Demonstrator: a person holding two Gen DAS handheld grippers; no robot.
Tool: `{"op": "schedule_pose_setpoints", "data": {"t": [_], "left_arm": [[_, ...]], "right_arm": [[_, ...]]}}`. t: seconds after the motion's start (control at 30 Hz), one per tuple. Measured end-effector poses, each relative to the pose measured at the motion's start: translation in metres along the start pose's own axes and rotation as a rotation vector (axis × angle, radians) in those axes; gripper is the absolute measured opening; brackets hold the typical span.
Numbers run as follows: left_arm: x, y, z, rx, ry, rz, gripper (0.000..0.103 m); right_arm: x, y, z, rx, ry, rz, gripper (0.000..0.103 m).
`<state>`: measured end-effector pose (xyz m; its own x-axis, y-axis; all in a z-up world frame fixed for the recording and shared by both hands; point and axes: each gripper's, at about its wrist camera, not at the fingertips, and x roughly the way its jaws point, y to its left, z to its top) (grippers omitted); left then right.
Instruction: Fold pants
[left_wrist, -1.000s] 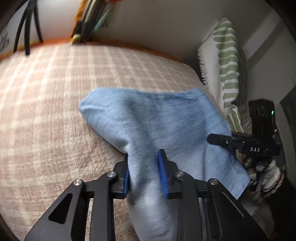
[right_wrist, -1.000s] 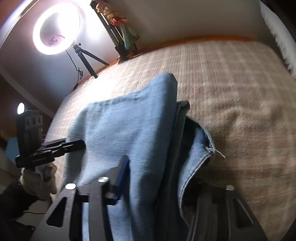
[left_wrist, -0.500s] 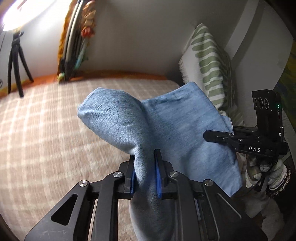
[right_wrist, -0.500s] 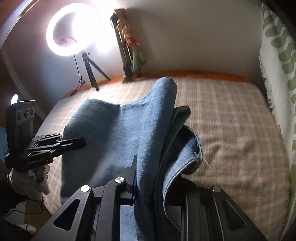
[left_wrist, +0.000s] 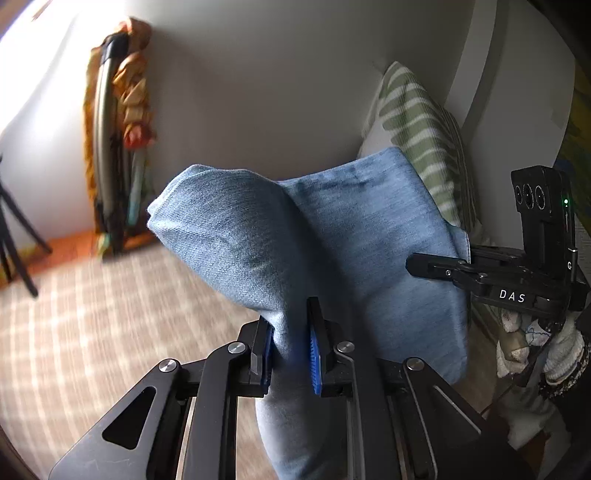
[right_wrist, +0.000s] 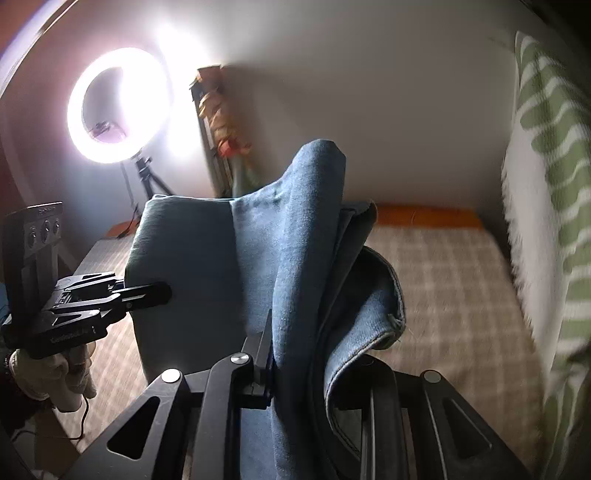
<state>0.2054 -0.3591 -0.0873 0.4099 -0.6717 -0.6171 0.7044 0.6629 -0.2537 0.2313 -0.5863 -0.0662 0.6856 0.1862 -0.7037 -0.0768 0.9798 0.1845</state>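
Light blue denim pants (left_wrist: 332, 236) hang lifted in the air between my two grippers, above the plaid bed. My left gripper (left_wrist: 290, 347) is shut on a bunched fold of the pants. My right gripper (right_wrist: 299, 354) is shut on several layers of the pants (right_wrist: 295, 236), with the hemmed edge curling over its right finger. In the left wrist view the right gripper (left_wrist: 436, 267) shows from the side, clamped on the cloth's far edge. In the right wrist view the left gripper (right_wrist: 147, 291) shows at the pants' left edge.
A bed with a brown plaid cover (left_wrist: 92, 317) (right_wrist: 443, 288) lies below. A green striped pillow (left_wrist: 421, 122) (right_wrist: 546, 184) leans at the right. A lit ring light on a tripod (right_wrist: 118, 107) and a rack of clothes (left_wrist: 122, 129) stand against the back wall.
Both grippers have raised the pants off the bed and tilted upward. The left gripper closed tighter on the fold. The cloth now hangs clear of the cover.
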Motion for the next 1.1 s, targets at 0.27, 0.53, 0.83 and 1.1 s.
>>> {"op": "schedule_pose_setpoints", "data": {"t": [0.27,0.53,0.83,1.1], "left_arm": [[0.054,0.019,0.058,0.010,-0.011,0.035,0.014],[0.121,0.045,0.079,0.012,0.022,0.122,0.014],[0.147,0.056,0.076,0.017,0.074,0.190,0.020],[0.105,0.052,0.076,0.043,0.008,0.229,0.056]], "right_arm": [[0.041,-0.035,0.064,0.022,-0.037,-0.037,0.021],[0.114,-0.070,0.097,0.044,-0.008,-0.062,0.021],[0.157,-0.094,0.093,0.063,0.074,-0.124,0.037],[0.131,-0.102,0.085,0.121,0.060,-0.190,0.078]]}}
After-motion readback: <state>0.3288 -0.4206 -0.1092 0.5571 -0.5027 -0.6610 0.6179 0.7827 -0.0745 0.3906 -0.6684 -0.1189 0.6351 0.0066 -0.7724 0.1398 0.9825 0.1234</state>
